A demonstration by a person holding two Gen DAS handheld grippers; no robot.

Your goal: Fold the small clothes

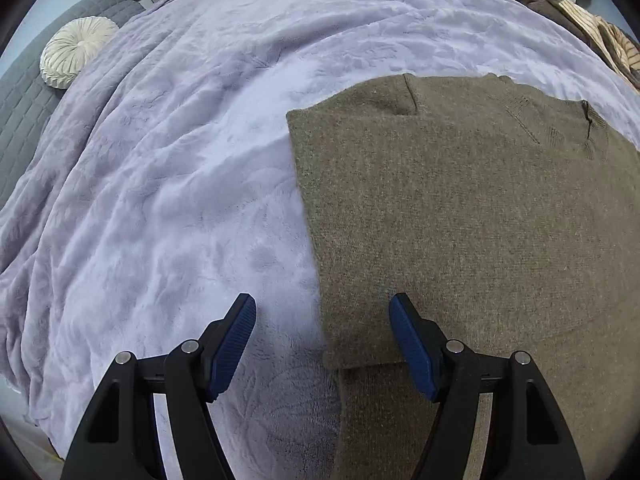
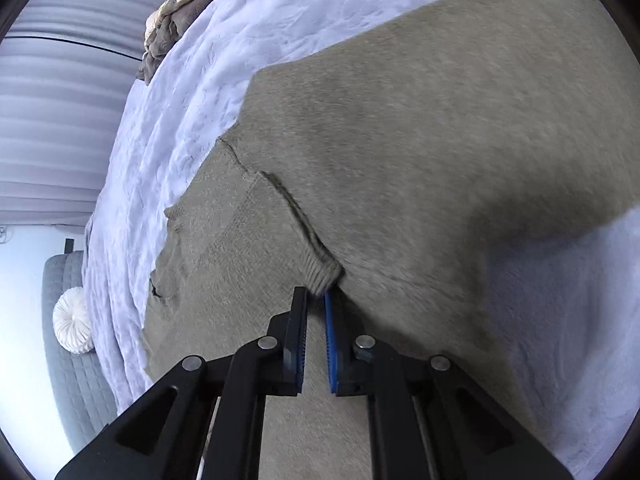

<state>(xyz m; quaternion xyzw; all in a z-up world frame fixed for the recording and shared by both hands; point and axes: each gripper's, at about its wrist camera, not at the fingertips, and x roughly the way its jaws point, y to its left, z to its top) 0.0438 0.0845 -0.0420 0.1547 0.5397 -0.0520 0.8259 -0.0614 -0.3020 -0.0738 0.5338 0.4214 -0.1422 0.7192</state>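
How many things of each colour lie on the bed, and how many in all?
Olive-brown: 1, the sweater, its cuff pinched in the right claw
Lilac: 1, the blanket
Cream: 1, the round cushion
Grey: 1, the quilted cover
Brown and striped: 1 heap of clothes, pieces too tangled to count
Total: 5

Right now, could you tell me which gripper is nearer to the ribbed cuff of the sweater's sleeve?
Right. The right gripper is shut on the ribbed cuff. The left gripper hangs open over the sweater edge, with no cuff between its fingers.
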